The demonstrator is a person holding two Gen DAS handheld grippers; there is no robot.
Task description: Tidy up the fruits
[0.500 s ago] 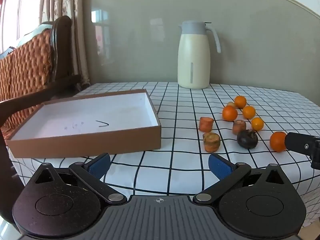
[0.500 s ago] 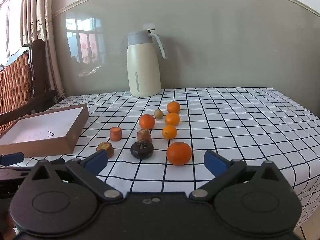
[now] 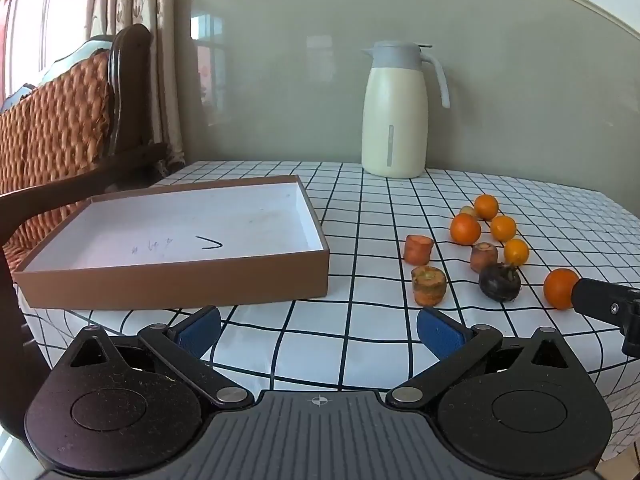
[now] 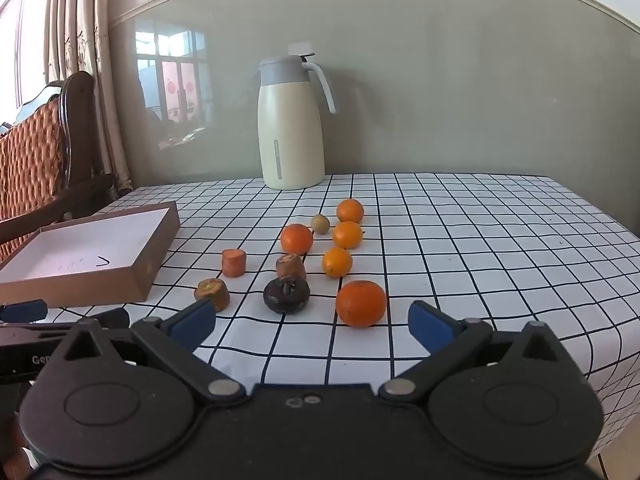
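Several oranges lie on the checked tablecloth, the nearest a large orange (image 4: 361, 303) just ahead of my open right gripper (image 4: 311, 326); it also shows in the left wrist view (image 3: 559, 288). A dark mangosteen (image 4: 286, 295) (image 3: 500, 281), three carrot chunks (image 4: 212, 293) (image 3: 429, 285) and a small greenish fruit (image 4: 320, 224) lie among them. An empty brown cardboard box (image 3: 176, 280) (image 4: 136, 280) with a white inside sits to the left. My left gripper (image 3: 318, 330) is open and empty near the table's front edge, between the box and the carrot chunks.
A cream thermos jug (image 3: 394, 110) (image 4: 292, 124) stands at the back of the table against the wall. A wooden chair with an orange woven cushion (image 3: 52, 128) stands left of the table. The right gripper's finger (image 3: 600, 300) enters the left wrist view at the right.
Both grippers have edged slightly forward toward the fruit; nothing on the table has moved.
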